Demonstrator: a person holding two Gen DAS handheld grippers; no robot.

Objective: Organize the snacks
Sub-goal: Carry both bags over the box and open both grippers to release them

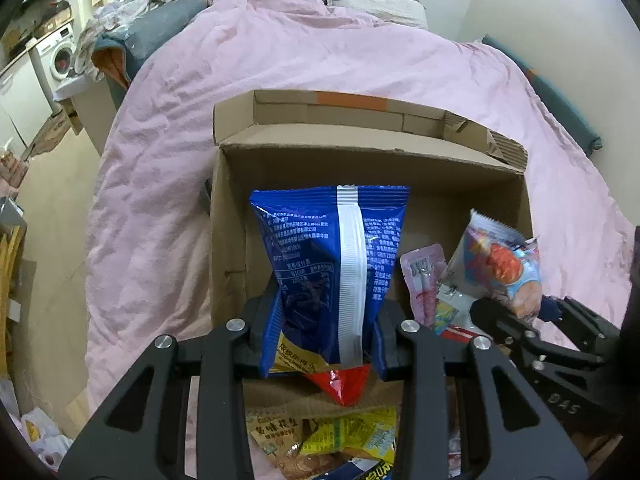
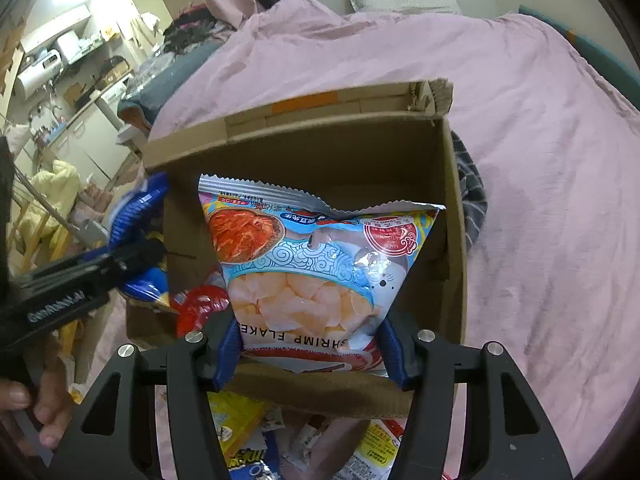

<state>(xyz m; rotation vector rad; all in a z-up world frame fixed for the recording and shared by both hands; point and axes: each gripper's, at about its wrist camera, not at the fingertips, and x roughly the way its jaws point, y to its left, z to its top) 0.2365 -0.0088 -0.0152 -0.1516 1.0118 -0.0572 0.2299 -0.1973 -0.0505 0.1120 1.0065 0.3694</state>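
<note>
The left gripper points steeply downward, its jaws partly closed and clamped on the lower part of a blue snack bag that stands upright between the pads. The right gripper points downward at a similar pitch, jaws about half spread and pressing both lower edges of a shrimp flakes bag. The two grippers sit side by side (each is visible in the other's view). A hand grips the left gripper's handle.

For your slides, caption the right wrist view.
Right gripper holds a shrimp flakes bag over an open cardboard box.
</note>
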